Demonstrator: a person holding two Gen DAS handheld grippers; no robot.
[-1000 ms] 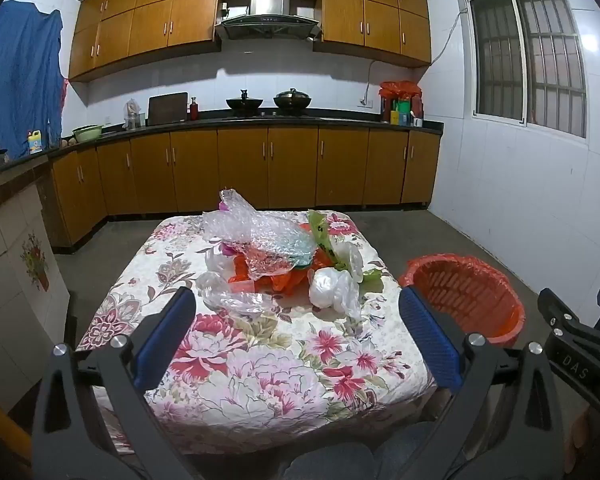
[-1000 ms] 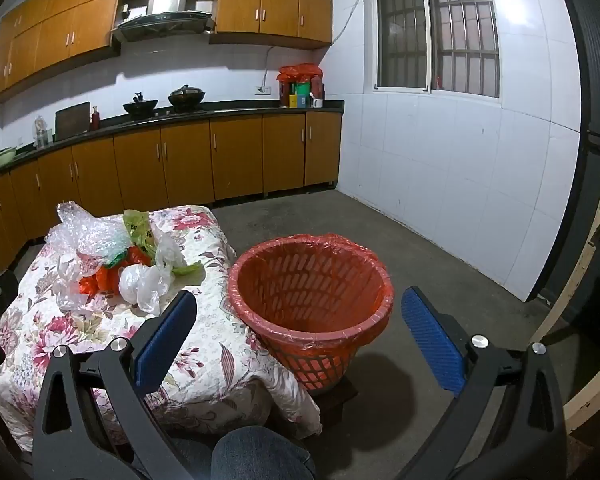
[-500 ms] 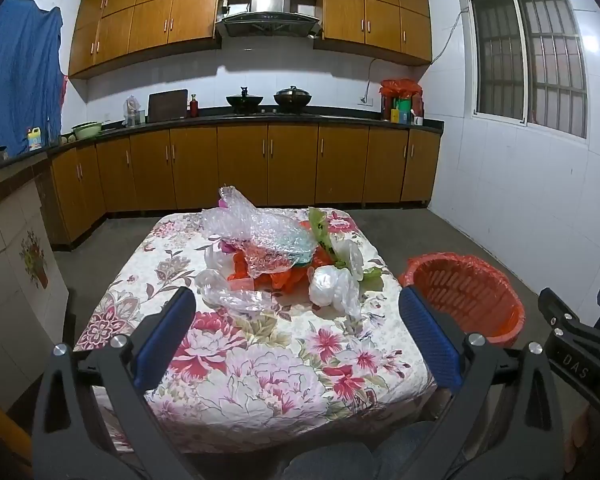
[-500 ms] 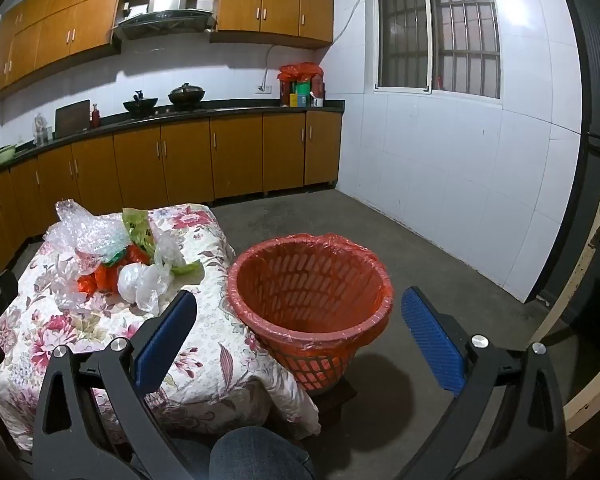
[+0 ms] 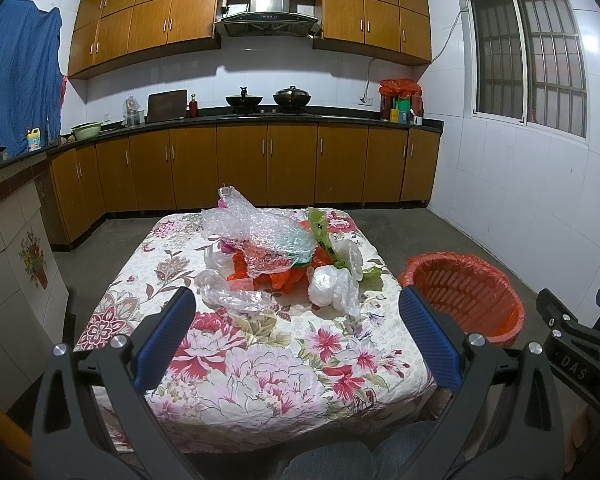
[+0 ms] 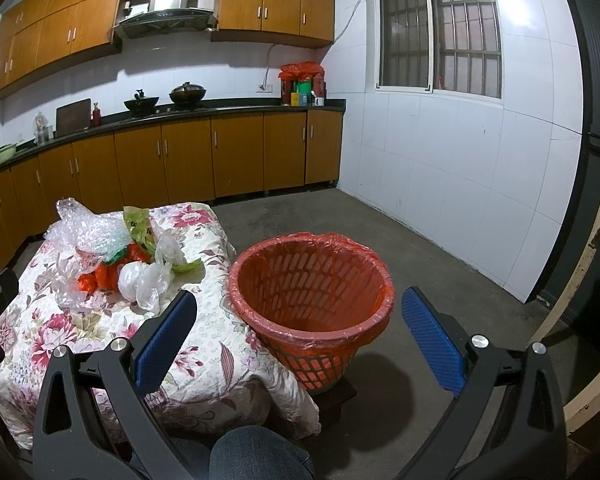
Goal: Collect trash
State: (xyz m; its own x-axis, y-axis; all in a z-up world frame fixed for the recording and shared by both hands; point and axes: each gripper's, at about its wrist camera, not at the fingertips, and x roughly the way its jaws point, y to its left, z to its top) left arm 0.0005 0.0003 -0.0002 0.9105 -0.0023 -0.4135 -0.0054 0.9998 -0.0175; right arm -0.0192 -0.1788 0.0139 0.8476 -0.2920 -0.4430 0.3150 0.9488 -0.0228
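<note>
A heap of trash lies on the floral tablecloth (image 5: 268,364): bubble wrap (image 5: 260,232) (image 6: 92,232), orange plastic (image 5: 284,278), a white bag (image 5: 332,286) (image 6: 140,280), a clear bag (image 5: 232,296) and a green wrapper (image 5: 320,228). An orange basket (image 5: 468,296) (image 6: 312,296) lined with a red bag stands on the floor right of the table. My left gripper (image 5: 296,336) is open, held above the table's near edge, short of the heap. My right gripper (image 6: 300,340) is open, hovering before the basket, nothing between its fingers.
Wooden cabinets (image 5: 292,164) and a dark counter with pots (image 5: 268,100) run along the back wall. A tiled wall with a barred window (image 6: 440,28) is at the right. A person's knee in jeans (image 6: 260,456) shows at the bottom. A wooden frame (image 6: 596,280) stands far right.
Both views have shifted only slightly; the table heap sits a little further from the left gripper. Both grippers remain open and empty.
</note>
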